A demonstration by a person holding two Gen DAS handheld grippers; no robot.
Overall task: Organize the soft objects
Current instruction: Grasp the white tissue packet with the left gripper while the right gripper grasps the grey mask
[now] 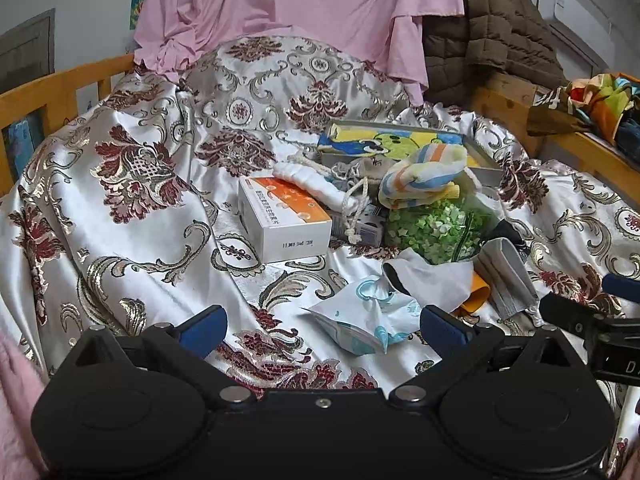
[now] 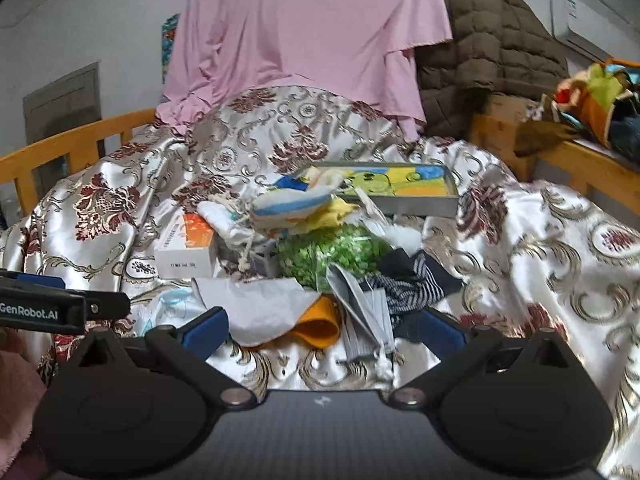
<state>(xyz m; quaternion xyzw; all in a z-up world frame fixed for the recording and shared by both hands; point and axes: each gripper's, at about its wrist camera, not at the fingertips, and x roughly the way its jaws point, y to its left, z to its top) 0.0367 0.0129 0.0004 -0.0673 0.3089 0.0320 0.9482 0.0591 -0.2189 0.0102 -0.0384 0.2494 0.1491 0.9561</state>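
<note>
I find both grippers — left gripper (image 1: 322, 326), right gripper (image 2: 324, 330) — wide open, empty; the grey face mask (image 2: 370, 312) is limp and light — I would pinch its folded edge.

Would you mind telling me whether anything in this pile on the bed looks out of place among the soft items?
Yes: a rigid white-and-orange cardboard box sits at the pile's left edge, a hard item among cloths. A crumpled blue-patterned tissue packet also lies loose on the floral satin bedspread, nearest the open left claw.
</note>
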